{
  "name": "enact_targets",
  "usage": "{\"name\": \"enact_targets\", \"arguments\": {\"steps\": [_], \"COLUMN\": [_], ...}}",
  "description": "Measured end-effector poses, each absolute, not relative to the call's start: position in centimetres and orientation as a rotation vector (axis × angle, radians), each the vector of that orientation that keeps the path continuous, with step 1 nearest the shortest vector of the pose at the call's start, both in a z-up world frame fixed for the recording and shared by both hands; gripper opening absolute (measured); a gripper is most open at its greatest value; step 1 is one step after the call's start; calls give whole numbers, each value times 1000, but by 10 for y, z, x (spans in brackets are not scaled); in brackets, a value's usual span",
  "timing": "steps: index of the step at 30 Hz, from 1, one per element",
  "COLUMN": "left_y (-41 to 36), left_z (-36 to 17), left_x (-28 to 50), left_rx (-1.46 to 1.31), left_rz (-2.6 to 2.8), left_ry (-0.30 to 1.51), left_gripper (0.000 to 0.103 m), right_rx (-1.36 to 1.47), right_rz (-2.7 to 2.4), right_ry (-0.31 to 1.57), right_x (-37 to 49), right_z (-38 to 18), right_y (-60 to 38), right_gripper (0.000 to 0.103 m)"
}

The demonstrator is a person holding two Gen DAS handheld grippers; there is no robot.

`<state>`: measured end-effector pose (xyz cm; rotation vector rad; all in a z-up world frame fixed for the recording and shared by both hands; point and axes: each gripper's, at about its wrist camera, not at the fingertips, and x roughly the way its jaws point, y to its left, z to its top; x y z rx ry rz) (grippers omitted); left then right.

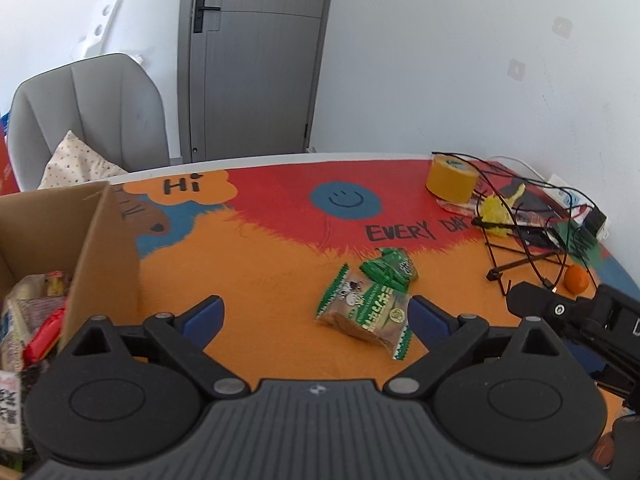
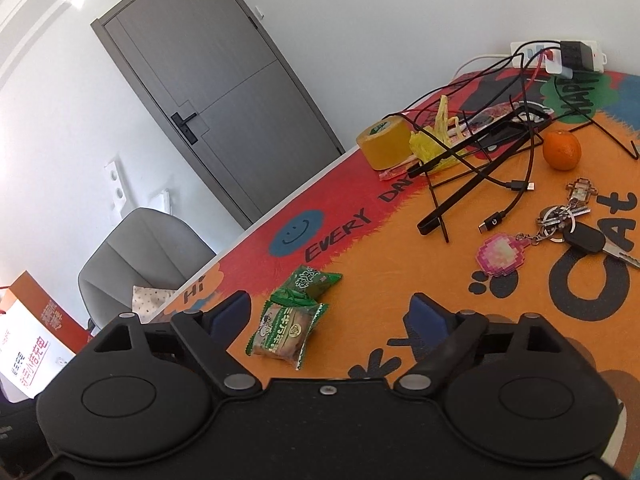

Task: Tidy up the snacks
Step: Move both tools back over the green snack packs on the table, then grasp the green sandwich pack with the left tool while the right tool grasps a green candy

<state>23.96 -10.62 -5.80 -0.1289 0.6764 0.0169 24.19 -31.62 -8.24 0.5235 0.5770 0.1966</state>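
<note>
With both claws gaping empty, left claw (image 1: pixel 316 320) is hovering beside two green snack packs (image 1: pixel 370 304) lying on the worktop (image 1: pixel 260 264); next, I'd guess: grip one, carry to cardboard box (image 1: pixel 100 248). Right claw (image 2: pixel 328 316) idling.

Domestic or small-office room. Indicators: grey interior door (image 1: pixel 256 56) set in plain white walls; padded grey chair (image 1: pixel 88 112) with a patterned cushion (image 1: pixel 76 164); worktop (image 1: pixel 280 248) covered by a cartoon-printed mat; personal clutter including keys (image 2: pixel 576 228), charging cables (image 2: pixel 508 200), a power strip (image 2: pixel 556 56) and an orange (image 2: pixel 561 150).
</note>
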Motion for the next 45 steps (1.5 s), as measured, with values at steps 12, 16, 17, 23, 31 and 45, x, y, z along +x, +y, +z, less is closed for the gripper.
{"name": "enact_targets", "arguments": {"steps": [12,16,17,23,31,45], "left_y": [-132,-140,-141,-145,-134,-83], "left_z": [-84,-94,-97,-108,-117,-97], "left_x": [278,286,287,294,299,294], "left_rx": [-79,-54,-48,-28,-65,-199], "left_rz": [15,18,16,20,19,85], "left_ry": [727,746,749,736,747,710], "left_gripper": [98,98,98,98,92,50], "right_rx": [615,626,626,638,620,563], "right_rz": [191,190,190,171,185,208], "right_ry": [608,613,613,623,649,697], "right_x": [260,265,266,273,287,323], "right_z": [-100,-103,-104,-107,-110,-106], "right_y": [-331,-333,-334,-336,-321,-282], "right_gripper": [95,95,95,95,95,93]}}
